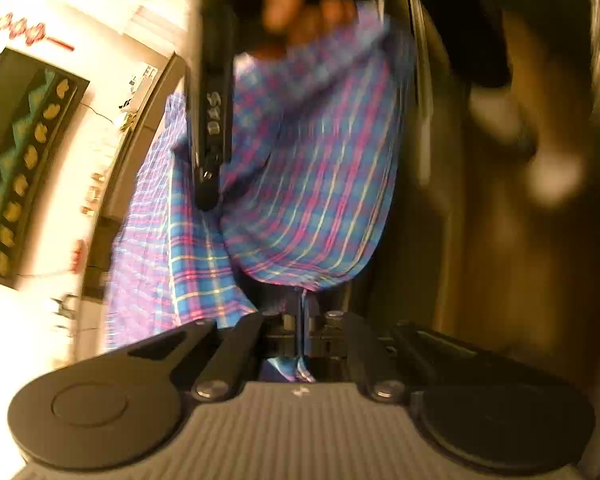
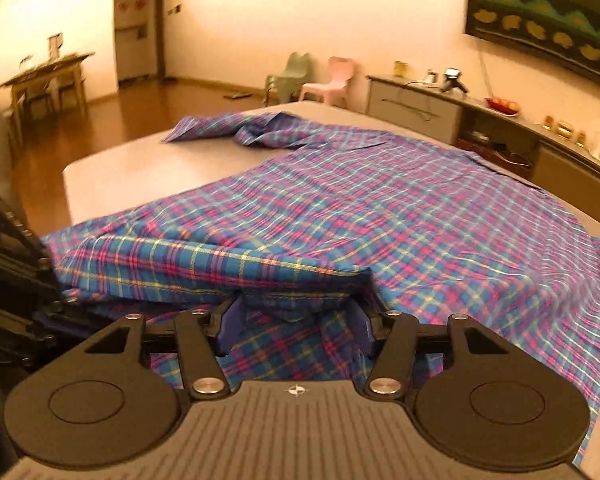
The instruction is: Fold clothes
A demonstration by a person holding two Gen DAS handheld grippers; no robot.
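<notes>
Plaid shirt (image 2: pixel 380 208) lying spread across grey table (image 2: pixel 112 168), near hem doubled over. Left gripper (image 1: pixel 302 344) pinching hem edge, jaws closed tight on cloth, likely lifting it to start fold. Right gripper (image 2: pixel 296 332) hovering over bunched hem, jaws parted, cloth between pads but not clamped; probably positioning to grab second corner.

Left gripper (image 1: pixel 302 344): black linkage arms, silver screws, ribbed grey body.
Right gripper (image 2: pixel 296 330): same build, blue pads (image 2: pixel 230 330), small crosshair mark.
</notes>
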